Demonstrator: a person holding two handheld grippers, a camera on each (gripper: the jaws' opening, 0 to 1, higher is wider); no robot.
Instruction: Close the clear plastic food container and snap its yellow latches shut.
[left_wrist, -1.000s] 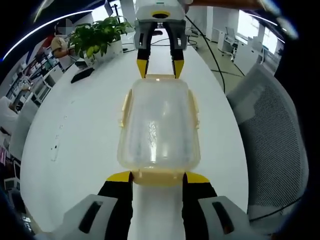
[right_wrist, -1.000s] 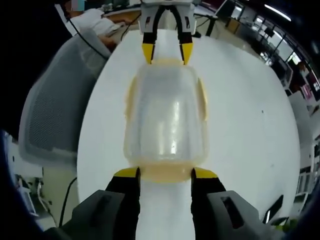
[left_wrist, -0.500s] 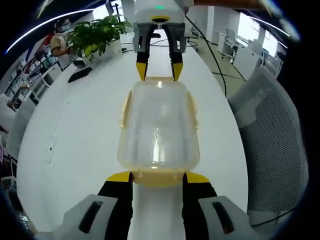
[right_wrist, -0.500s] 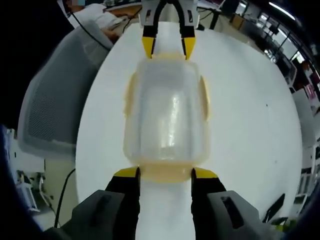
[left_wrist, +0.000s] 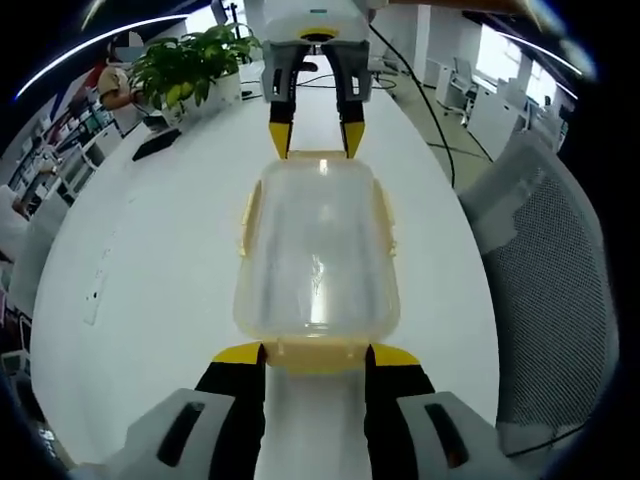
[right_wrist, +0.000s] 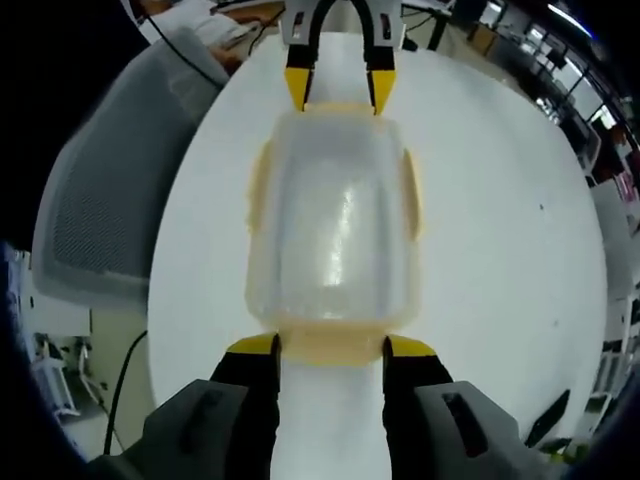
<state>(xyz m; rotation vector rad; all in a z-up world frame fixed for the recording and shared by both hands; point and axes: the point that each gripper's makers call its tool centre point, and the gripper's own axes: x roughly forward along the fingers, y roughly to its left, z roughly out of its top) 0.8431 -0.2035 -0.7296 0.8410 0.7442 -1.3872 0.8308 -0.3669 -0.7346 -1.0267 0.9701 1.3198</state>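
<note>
I hold both spread tools, left tool (left_wrist: 314, 354) and right tool (right_wrist: 330, 346), at the end latches of the container (left_wrist: 316, 260), judging I must press next.

Left gripper view: looks down along its own jaws, close over the near end of the container (left_wrist: 316, 255), facing a plant (left_wrist: 190, 68) at the table's (left_wrist: 150, 250) far end. The opposite gripper (left_wrist: 310, 150) faces it from the container's far end. Right gripper view: the reverse direction, equally close, container (right_wrist: 333, 215) lengthwise, mesh chair (right_wrist: 110, 200) at left. Both views share container, table and chair (left_wrist: 545, 260).
</note>
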